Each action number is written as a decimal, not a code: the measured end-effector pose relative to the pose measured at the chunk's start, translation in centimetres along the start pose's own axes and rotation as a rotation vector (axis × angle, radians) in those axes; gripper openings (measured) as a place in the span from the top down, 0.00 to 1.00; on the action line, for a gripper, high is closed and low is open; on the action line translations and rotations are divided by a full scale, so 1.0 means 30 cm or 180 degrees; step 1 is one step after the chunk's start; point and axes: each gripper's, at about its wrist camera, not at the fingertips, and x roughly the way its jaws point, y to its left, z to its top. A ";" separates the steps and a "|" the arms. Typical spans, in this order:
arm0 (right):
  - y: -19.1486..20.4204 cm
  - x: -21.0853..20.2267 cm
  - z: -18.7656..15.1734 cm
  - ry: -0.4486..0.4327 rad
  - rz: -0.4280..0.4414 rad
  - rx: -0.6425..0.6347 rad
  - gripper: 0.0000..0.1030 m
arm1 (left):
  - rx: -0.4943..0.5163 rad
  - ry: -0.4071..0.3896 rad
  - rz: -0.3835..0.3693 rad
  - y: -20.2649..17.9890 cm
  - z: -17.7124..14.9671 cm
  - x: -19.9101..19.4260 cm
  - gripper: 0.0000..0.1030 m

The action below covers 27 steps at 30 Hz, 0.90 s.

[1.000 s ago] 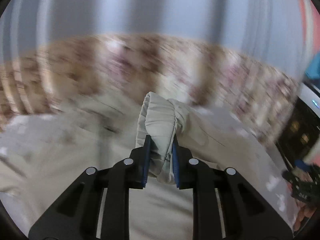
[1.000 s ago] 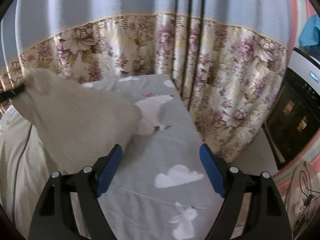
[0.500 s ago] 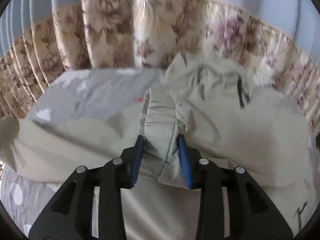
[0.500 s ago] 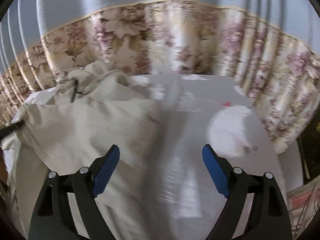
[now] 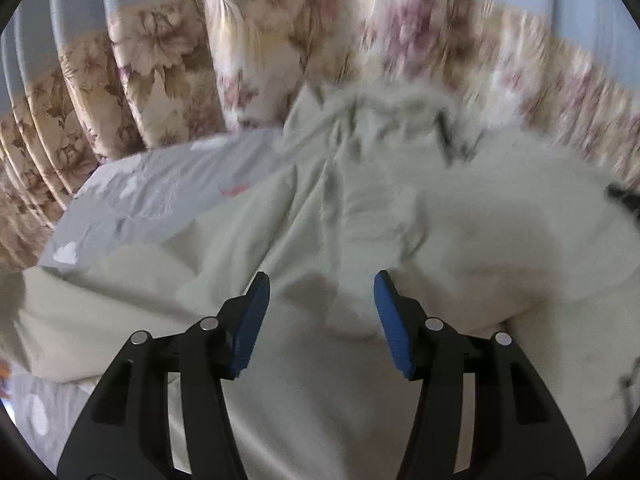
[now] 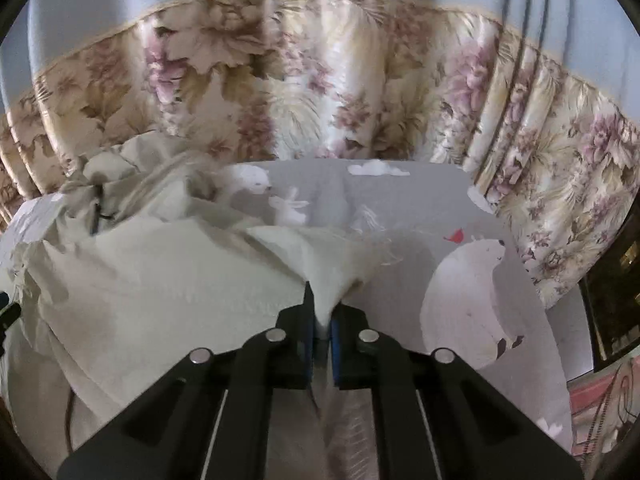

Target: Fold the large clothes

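The pale beige, crumpled cotton garment [image 5: 400,208] lies spread across the grey bed sheet printed with white bears and clouds [image 6: 420,216], filling the middle and lower frame of both views. A moment ago the left hand-held gripper [image 5: 321,312] pinched its gathered elastic cuff; now its blue pads stand wide apart, the cuff dropped onto the body. The right hand-held gripper [image 6: 322,320], open before, has clamped on a fabric edge. That sleeve fold looks finished, the next beginning. Floral curtains [image 6: 320,92] hang behind.
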 end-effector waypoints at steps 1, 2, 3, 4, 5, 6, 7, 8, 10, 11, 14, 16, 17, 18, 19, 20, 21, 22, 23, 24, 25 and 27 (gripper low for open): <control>-0.009 0.034 -0.008 0.0134 -0.0009 -0.0014 0.83 | -0.0048 0.0113 0.0012 0.001 -0.007 0.034 0.48; -0.011 0.079 -0.029 0.0278 -0.0046 -0.0065 0.65 | -0.0121 0.0162 0.0012 0.007 -0.015 0.055 0.48; -0.007 0.099 -0.044 0.0337 -0.0116 -0.0145 0.56 | -0.0123 0.0141 0.0035 0.006 -0.016 0.052 0.48; -0.008 0.097 -0.059 0.0255 -0.0295 -0.0227 0.39 | -0.0086 0.0132 0.0057 0.002 -0.014 0.044 0.48; -0.018 0.085 -0.062 0.0205 -0.0376 -0.0212 0.34 | -0.0054 0.0134 0.0065 0.000 -0.014 0.039 0.48; -0.034 0.069 -0.062 0.0208 -0.0369 -0.0122 0.34 | -0.0022 0.0137 0.0081 0.002 -0.013 0.032 0.48; -0.048 0.054 -0.060 0.0219 -0.0319 -0.0031 0.34 | -0.0016 0.0117 0.0100 0.008 -0.012 0.020 0.48; -0.063 0.019 -0.055 0.0170 -0.0253 0.0078 0.34 | -0.0075 0.0062 0.0062 0.026 -0.007 -0.004 0.48; -0.052 -0.051 -0.043 -0.0001 -0.0212 0.0088 0.33 | -0.0188 -0.0035 0.0010 0.056 0.009 -0.044 0.42; -0.030 -0.099 -0.034 -0.0113 -0.0171 0.0040 0.29 | -0.0242 -0.0102 0.0009 0.067 0.020 -0.067 0.37; 0.049 -0.191 -0.043 -0.0271 0.0139 -0.0062 0.17 | -0.0306 -0.0218 -0.0083 0.055 0.049 -0.103 0.29; 0.111 -0.212 -0.070 -0.0242 0.0252 -0.0177 0.17 | -0.0266 -0.0256 -0.0139 0.019 0.060 -0.105 0.26; 0.153 -0.209 -0.089 -0.0191 0.0276 -0.0305 0.17 | -0.0198 -0.0244 -0.0078 -0.012 0.062 -0.092 0.23; 0.178 -0.193 -0.099 -0.0157 0.0235 -0.0389 0.17 | -0.0175 -0.0216 -0.0034 -0.023 0.061 -0.077 0.23; 0.205 -0.178 -0.123 -0.0102 0.0196 -0.0488 0.17 | -0.0187 -0.0124 0.0002 -0.039 0.060 -0.048 0.23; 0.215 -0.167 -0.139 -0.0047 0.0166 -0.0537 0.17 | -0.0208 -0.0047 0.0010 -0.045 0.056 -0.025 0.23; 0.214 -0.144 -0.154 0.0021 0.0095 -0.0562 0.17 | -0.0201 -0.0001 0.0046 -0.048 0.051 -0.005 0.23; 0.205 -0.118 -0.164 0.0099 -0.0005 -0.0564 0.17 | -0.0170 0.0042 0.0129 -0.055 0.046 0.016 0.23; 0.190 -0.081 -0.181 0.0244 -0.0120 -0.0563 0.17 | -0.0128 0.0130 0.0238 -0.055 0.034 0.046 0.21; 0.173 -0.049 -0.192 0.0377 -0.0213 -0.0572 0.15 | -0.0125 0.0208 0.0238 -0.047 0.022 0.067 0.19; 0.154 -0.035 -0.200 0.0423 -0.0211 -0.0525 0.10 | -0.0145 0.0262 0.0203 -0.036 0.010 0.080 0.17; 0.109 -0.053 -0.200 0.0421 -0.0197 -0.0330 0.09 | -0.0210 0.0211 0.0074 -0.009 -0.009 0.049 0.17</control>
